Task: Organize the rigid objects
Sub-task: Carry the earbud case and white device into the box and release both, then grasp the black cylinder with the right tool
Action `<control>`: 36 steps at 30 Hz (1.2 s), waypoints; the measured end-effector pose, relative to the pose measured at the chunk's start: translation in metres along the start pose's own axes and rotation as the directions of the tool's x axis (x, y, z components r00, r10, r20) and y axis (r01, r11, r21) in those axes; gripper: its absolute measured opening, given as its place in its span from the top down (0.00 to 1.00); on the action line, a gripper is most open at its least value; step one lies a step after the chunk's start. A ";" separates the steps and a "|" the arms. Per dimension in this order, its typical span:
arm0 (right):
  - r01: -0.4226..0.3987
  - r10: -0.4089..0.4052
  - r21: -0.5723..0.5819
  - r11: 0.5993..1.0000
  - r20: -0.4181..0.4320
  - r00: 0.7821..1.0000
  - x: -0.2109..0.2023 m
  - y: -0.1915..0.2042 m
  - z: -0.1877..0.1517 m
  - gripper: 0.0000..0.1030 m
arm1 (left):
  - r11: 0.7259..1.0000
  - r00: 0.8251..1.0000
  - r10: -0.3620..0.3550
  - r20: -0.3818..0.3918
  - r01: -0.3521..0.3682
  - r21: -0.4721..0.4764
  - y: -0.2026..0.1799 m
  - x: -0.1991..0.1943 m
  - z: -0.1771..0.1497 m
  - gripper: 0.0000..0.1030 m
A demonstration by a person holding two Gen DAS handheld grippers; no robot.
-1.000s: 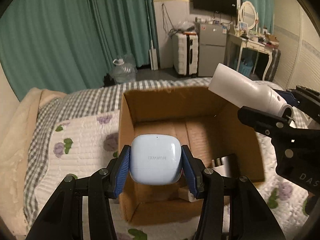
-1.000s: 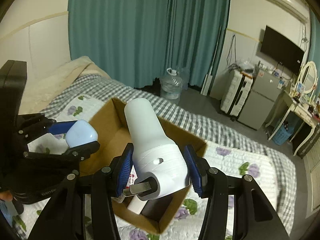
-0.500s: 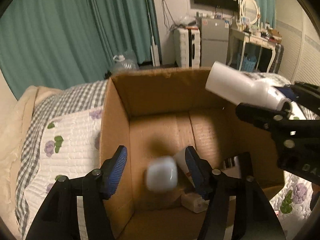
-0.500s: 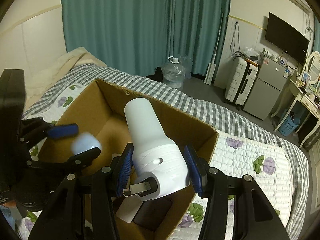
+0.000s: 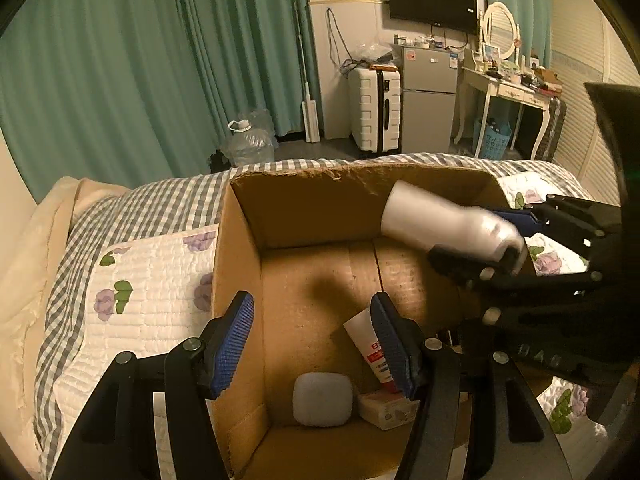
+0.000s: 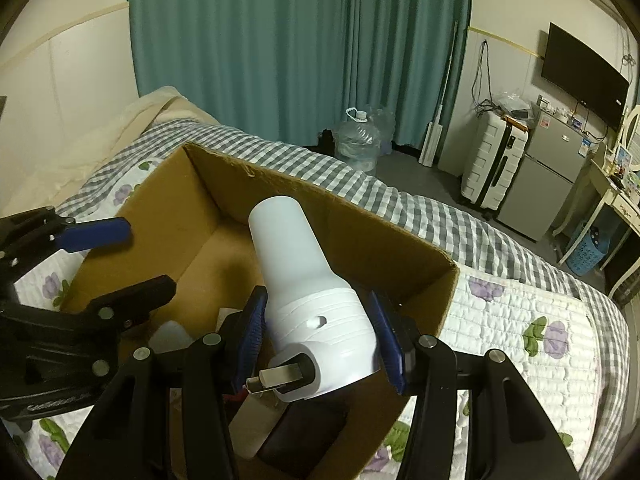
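An open cardboard box [image 5: 240, 264] sits on the bed. My left gripper [image 5: 312, 344] is open and empty above the box's near end. The white earbuds case [image 5: 322, 399] lies on the box floor below it, beside a white tube with a red label [image 5: 370, 350] and a small beige box [image 5: 382, 410]. My right gripper [image 6: 320, 332] is shut on a white bottle [image 6: 308, 284], held tilted over the box [image 6: 192, 208]. The bottle also shows in the left wrist view [image 5: 436, 224], above the box's right side.
The bed has a white floral quilt [image 5: 152, 280] and a grey checked blanket [image 6: 400, 204]. Beyond the bed stand a water jug [image 5: 248, 144], a white suitcase [image 5: 376, 108], a small fridge [image 5: 430, 104] and a dressing table [image 5: 508, 84]. Green curtains hang behind.
My left gripper opened and let go of the earbuds case, which fell to the box floor. My right gripper moved the bottle lower, over the box.
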State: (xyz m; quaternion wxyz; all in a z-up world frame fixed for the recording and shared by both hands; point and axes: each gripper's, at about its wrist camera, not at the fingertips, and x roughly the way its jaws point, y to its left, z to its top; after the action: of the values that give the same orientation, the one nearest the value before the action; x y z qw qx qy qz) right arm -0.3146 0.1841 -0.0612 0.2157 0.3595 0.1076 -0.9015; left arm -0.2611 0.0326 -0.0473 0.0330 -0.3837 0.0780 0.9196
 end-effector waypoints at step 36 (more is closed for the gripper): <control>0.001 -0.047 -0.201 0.980 -0.223 0.974 -0.095 0.106 -0.158 0.35 | 0.985 0.992 0.125 -0.017 -0.126 -0.117 0.032 -0.122 -0.156 0.32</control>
State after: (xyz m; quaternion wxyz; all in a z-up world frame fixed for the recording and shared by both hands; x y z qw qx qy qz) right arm -0.1085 0.1748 -0.1133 0.2259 0.4353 0.2260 -0.8417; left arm -0.0698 -0.0252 -0.0647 -0.0480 -0.3839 0.0477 0.9209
